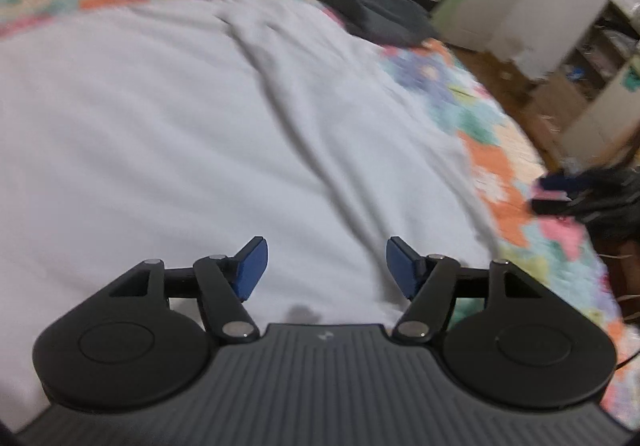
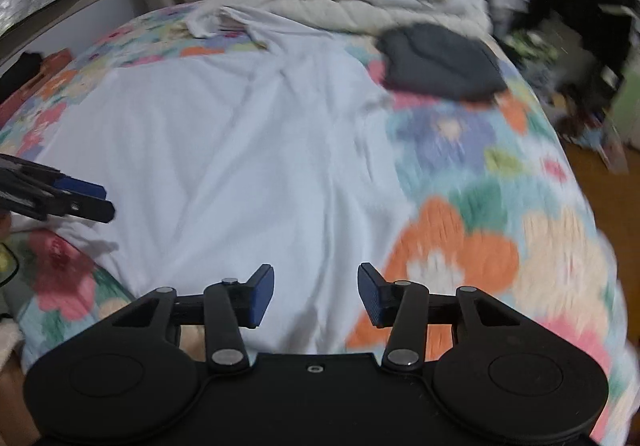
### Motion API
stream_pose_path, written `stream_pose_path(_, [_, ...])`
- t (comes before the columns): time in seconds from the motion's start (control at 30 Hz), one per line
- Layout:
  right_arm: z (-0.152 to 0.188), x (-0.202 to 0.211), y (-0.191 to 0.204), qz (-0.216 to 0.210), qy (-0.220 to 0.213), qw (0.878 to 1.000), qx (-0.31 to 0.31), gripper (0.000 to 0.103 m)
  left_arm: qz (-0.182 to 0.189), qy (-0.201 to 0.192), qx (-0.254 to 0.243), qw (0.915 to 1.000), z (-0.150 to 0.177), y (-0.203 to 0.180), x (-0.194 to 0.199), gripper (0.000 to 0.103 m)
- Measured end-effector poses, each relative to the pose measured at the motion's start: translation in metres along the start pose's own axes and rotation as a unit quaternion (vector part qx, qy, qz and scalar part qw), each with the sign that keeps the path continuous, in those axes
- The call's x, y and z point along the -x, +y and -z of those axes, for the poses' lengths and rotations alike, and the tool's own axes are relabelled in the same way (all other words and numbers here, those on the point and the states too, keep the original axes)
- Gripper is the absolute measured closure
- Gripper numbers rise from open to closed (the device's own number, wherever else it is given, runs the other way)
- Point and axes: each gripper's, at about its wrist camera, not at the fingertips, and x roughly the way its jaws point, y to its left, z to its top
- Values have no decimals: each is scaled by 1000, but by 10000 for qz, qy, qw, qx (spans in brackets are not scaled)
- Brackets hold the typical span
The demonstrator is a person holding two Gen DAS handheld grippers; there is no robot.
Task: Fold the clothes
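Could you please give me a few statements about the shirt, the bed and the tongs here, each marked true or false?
1. The white shirt lies spread on the floral bedspread. True.
2. The left tongs are clamped on the shirt. False: their jaws stand apart with nothing between them.
3. A dark garment lies beyond the shirt, near the cream quilt. True.
4. The right tongs hold the dark garment. False: they are open and empty, over the shirt's near edge.
5. The shirt is folded into a small square. False: it lies spread out, with creases.
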Motion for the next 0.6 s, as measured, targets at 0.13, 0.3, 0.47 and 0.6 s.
stream_pose_path(0.13, [-75, -9, 21, -560, 188, 9971, 484, 44, -440, 255, 102, 9987, -24, 28, 4, 37])
stream_pose_path(0.3, [-146, -80, 66, -1313, 392, 9885, 644, 39, -1073, 276, -113, 9938, -72, 47, 16, 37])
stream_pose_path(0.47, [-192, -147, 87, -1747, -187, 9841, 270, 39, -1042, -428, -249, 9933, -124, 87, 10, 37])
stream_pose_path(0.6, [-223, -180, 78, -1906, -201, 9814, -59, 39, -1404, -655, -177, 9878, -172, 128, -17, 37])
